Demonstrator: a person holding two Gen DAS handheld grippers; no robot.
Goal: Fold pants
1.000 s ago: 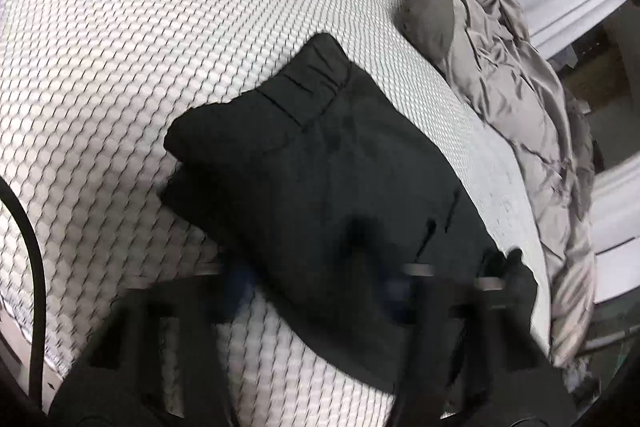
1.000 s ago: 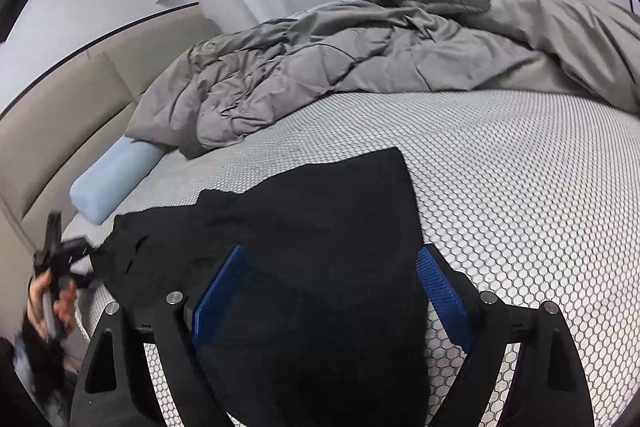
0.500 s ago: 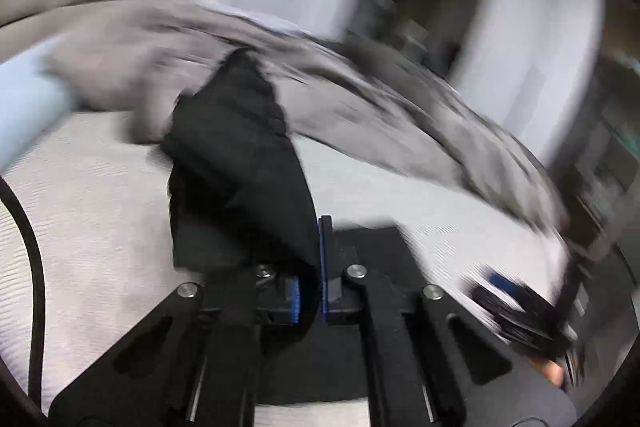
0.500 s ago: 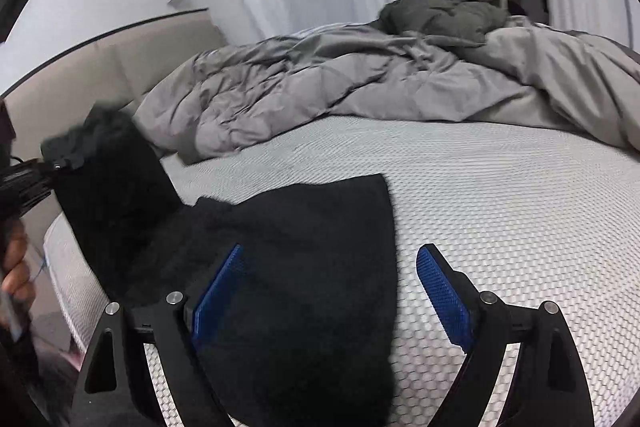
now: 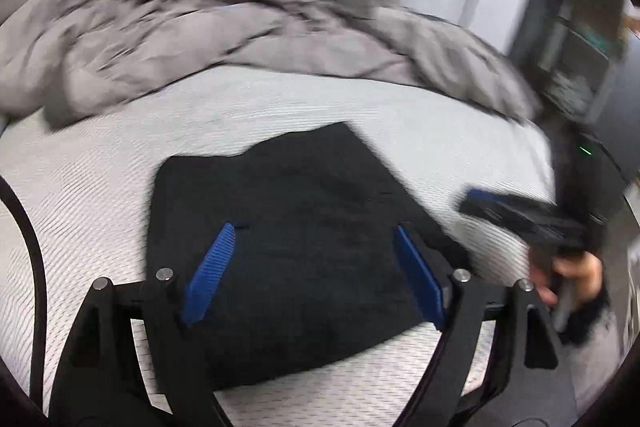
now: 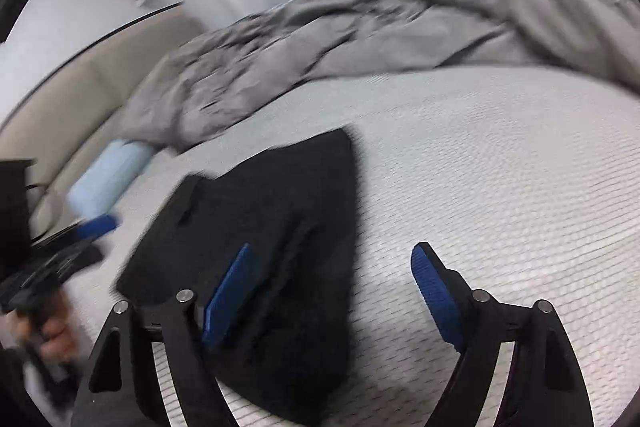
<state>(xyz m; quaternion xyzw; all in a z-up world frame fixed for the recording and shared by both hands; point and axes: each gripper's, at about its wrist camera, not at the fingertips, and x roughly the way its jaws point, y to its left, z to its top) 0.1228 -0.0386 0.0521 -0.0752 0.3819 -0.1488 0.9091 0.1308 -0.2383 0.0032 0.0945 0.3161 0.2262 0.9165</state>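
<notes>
The left gripper (image 5: 314,269) hangs above the pants (image 5: 288,227) with its blue pads (image 5: 208,269) spread wide and nothing between them. The right gripper (image 6: 332,297) is likewise spread and empty, its left pad over the pants' edge and its right pad over bare mattress (image 6: 500,167). The black pants lie folded into a compact, roughly rectangular stack, flat on the white mattress near its front edge. Behind them a grey duvet (image 5: 224,39) is bunched across the bed, and a pale blue pillow (image 6: 106,175) sits beside the beige headboard (image 6: 80,91). Both views are motion-blurred.
</notes>
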